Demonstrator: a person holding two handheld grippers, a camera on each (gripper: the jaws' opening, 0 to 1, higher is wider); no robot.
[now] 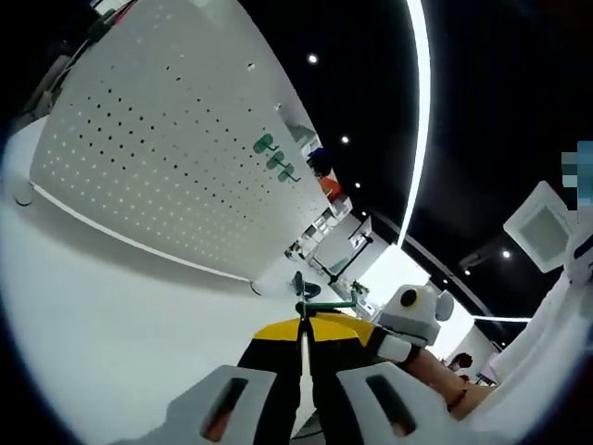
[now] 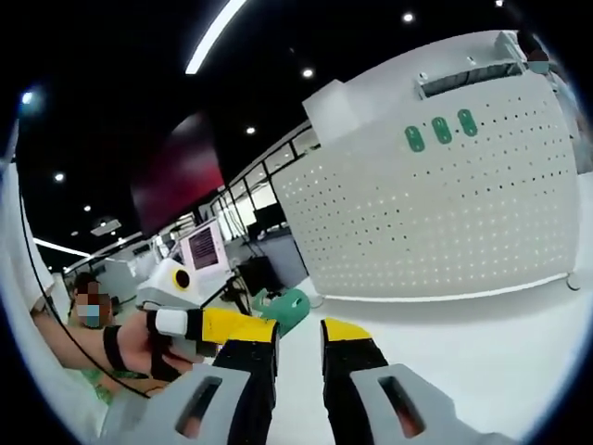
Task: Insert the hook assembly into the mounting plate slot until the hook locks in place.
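A white perforated mounting plate stands upright on the white table, with three green hooks seated near its top edge. My left gripper is shut on a green hook assembly, which sticks out past the yellow jaw tips, well short of the plate. In the right gripper view the plate with its green hooks is at the right. My right gripper stands open with nothing between its fingers. The left gripper comes in beside it from the left, carrying the green hook assembly.
The white table runs out in front of the plate. A person's hand holds the left gripper. The right gripper sits close at the right of the left gripper view. Desks and monitors stand far behind.
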